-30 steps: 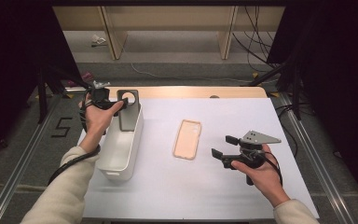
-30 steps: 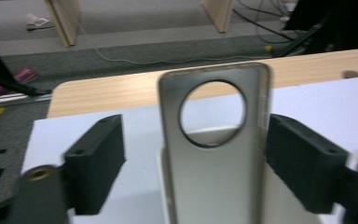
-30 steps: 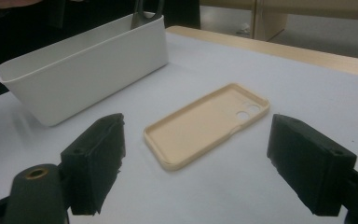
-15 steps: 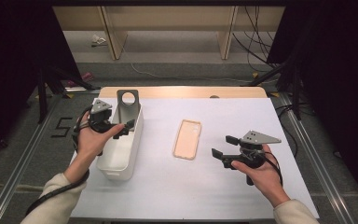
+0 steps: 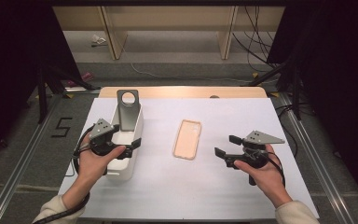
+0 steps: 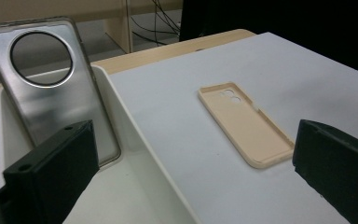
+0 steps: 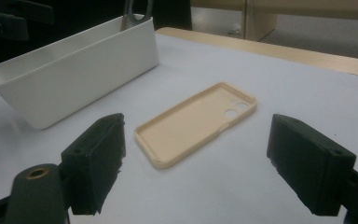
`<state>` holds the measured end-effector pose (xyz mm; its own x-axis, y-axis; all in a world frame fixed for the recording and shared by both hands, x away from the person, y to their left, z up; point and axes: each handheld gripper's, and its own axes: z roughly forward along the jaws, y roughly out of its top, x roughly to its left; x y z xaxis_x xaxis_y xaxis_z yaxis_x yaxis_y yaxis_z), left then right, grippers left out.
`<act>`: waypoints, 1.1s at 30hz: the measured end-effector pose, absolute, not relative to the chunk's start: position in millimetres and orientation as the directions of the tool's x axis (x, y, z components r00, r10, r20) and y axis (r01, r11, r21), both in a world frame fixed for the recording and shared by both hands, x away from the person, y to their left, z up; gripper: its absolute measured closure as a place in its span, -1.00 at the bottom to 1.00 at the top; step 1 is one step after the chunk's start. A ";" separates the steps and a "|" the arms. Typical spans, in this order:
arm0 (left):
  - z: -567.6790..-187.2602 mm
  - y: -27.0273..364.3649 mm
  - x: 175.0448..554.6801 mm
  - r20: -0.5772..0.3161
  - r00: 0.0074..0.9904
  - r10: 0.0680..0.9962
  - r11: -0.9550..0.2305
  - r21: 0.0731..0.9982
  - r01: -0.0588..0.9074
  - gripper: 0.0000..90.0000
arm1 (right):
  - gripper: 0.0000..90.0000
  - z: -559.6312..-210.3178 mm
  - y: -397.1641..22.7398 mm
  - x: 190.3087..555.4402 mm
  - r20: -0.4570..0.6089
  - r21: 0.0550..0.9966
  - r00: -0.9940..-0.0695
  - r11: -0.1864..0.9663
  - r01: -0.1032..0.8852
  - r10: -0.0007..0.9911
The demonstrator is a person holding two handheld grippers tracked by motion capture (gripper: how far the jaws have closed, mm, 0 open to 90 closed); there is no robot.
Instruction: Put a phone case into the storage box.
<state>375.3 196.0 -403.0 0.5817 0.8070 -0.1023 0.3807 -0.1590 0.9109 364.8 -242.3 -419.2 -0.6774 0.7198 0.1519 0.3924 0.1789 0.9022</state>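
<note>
A dark grey phone case (image 5: 128,109) with a round cut-out stands tilted against the far end of a white bin (image 5: 121,170). In the left gripper view the grey case (image 6: 51,93) rises just beyond the bin's wall (image 6: 140,140). My left gripper (image 5: 129,140) hovers over the bin's near half, open and holding nothing (image 6: 191,177). A beige phone case (image 5: 188,139) lies hollow side up on the white table top. My right gripper (image 5: 227,146) is to its right, open, with the beige case (image 7: 196,121) ahead of its jaws (image 7: 205,168).
The white table cover (image 5: 205,196) ends at a wooden strip (image 5: 182,92) at the far edge. Metal rails (image 5: 23,163) run along both sides on the floor. Cables and stands lie beyond the table. The bin (image 7: 74,79) stands left of the beige case.
My left gripper has drawn back from the bin's far end toward the person, leaving the grey case leaning in the bin. The right gripper has stayed put.
</note>
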 end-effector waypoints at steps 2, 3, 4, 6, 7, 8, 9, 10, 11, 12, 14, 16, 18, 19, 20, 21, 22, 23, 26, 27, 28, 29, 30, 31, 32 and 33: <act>-403.9 193.4 374.1 -0.084 0.590 0.803 -0.177 0.912 0.371 -1.00 | -0.55 -419.6 -243.1 365.2 0.153 0.902 -0.673 0.176 0.394 0.724; -404.4 192.6 374.1 -0.078 0.593 0.801 -0.184 0.911 0.368 -1.00 | -0.55 -419.8 -243.3 365.2 0.152 0.902 -0.672 0.177 0.395 0.725; -405.1 192.0 374.3 -0.084 0.594 0.800 -0.180 0.911 0.372 -1.00 | -0.55 -419.9 -243.2 365.2 0.152 0.901 -0.671 0.178 0.396 0.725; -405.7 192.1 374.9 -0.095 0.592 0.801 -0.169 0.911 0.376 -1.00 | -0.55 -419.9 -242.8 365.2 0.152 0.901 -0.672 0.178 0.396 0.724; -405.7 192.3 374.9 -0.091 0.590 0.802 -0.173 0.911 0.375 -1.00 | -0.55 -419.8 -242.5 364.9 0.152 0.901 -0.673 0.178 0.395 0.724; -405.4 192.6 374.8 -0.088 0.588 0.804 -0.174 0.911 0.375 -1.00 | -0.55 -419.8 -242.4 364.6 0.153 0.902 -0.674 0.177 0.394 0.723; -405.1 192.5 374.7 -0.091 0.587 0.804 -0.171 0.911 0.376 -1.00 | -0.55 -419.8 -242.5 363.9 0.153 0.901 -0.676 0.179 0.395 0.721; -404.9 192.1 374.6 -0.090 0.587 0.804 -0.172 0.911 0.376 -1.00 | -0.55 -419.8 -242.7 363.6 0.152 0.901 -0.677 0.181 0.394 0.720; -404.8 191.4 374.5 -0.087 0.589 0.803 -0.175 0.911 0.373 -1.00 | -0.55 -419.6 -243.0 363.4 0.151 0.902 -0.675 0.179 0.393 0.722; -405.1 190.7 374.4 -0.084 0.591 0.802 -0.180 0.910 0.373 -1.00 | -0.55 -419.0 -243.1 363.2 0.152 0.903 -0.675 0.177 0.392 0.722; -406.3 189.9 374.2 -0.083 0.595 0.799 -0.186 0.908 0.376 -1.00 | -0.55 -418.2 -242.9 363.2 0.152 0.905 -0.675 0.173 0.388 0.722; -407.2 190.1 374.3 -0.085 0.595 0.800 -0.186 0.906 0.379 -1.00 | -0.55 -418.1 -242.5 363.3 0.151 0.905 -0.678 0.176 0.388 0.719; -406.9 191.1 375.0 -0.088 0.594 0.800 -0.182 0.908 0.378 -1.00 | -0.55 -418.5 -242.0 364.2 0.151 0.904 -0.677 0.177 0.389 0.720; -406.5 191.5 375.2 -0.086 0.593 0.800 -0.181 0.908 0.377 -1.00 | -0.55 -418.6 -242.0 364.4 0.151 0.903 -0.677 0.177 0.390 0.721; -406.2 191.7 375.2 -0.088 0.591 0.802 -0.178 0.909 0.377 -1.00 | -0.55 -418.5 -242.0 364.6 0.152 0.904 -0.677 0.176 0.390 0.720; -406.0 191.8 375.2 -0.088 0.590 0.803 -0.178 0.909 0.377 -1.00 | -0.55 -418.3 -242.2 364.6 0.151 0.904 -0.676 0.176 0.390 0.721; -406.0 191.8 375.2 -0.086 0.590 0.803 -0.179 0.909 0.376 -1.00 | -0.55 -418.2 -242.3 364.5 0.152 0.904 -0.675 0.174 0.390 0.722; -405.9 191.6 375.2 -0.085 0.589 0.803 -0.180 0.909 0.376 -1.00 | -0.55 -418.2 -242.4 364.3 0.152 0.904 -0.676 0.175 0.390 0.721; -405.4 191.4 375.5 -0.081 0.591 0.803 -0.182 0.910 0.372 -1.00 | -0.55 -417.5 -241.9 363.4 0.148 0.906 -0.678 0.177 0.385 0.720; -404.9 191.2 375.6 -0.081 0.591 0.803 -0.181 0.911 0.371 -1.00 | -0.55 -417.1 -241.4 363.4 0.145 0.906 -0.680 0.179 0.383 0.719; -404.3 190.8 375.7 -0.083 0.591 0.802 -0.178 0.912 0.369 -1.00 | -0.55 -416.9 -240.9 363.8 0.140 0.908 -0.682 0.183 0.378 0.718; -403.7 190.4 375.9 -0.082 0.592 0.801 -0.177 0.914 0.366 -1.00 | -0.55 -416.7 -240.2 364.3 0.140 0.908 -0.684 0.184 0.378 0.716; -403.1 189.9 376.0 -0.082 0.593 0.801 -0.175 0.915 0.364 -1.00 | -0.54 -416.6 -239.4 365.3 0.139 0.908 -0.688 0.185 0.375 0.712; -402.7 189.4 376.1 -0.082 0.595 0.799 -0.175 0.916 0.361 -1.00 | -0.49 -416.3 -238.6 366.5 0.134 0.910 -0.693 0.189 0.369 0.708; -402.5 188.6 375.8 -0.083 0.595 0.799 -0.172 0.917 0.360 -1.00 | -0.42 -415.7 -237.3 367.4 0.134 0.911 -0.694 0.189 0.368 0.707; -402.4 187.8 375.6 -0.079 0.597 0.798 -0.177 0.917 0.358 -1.00 | -0.35 -415.1 -235.9 368.8 0.133 0.912 -0.700 0.191 0.364 0.702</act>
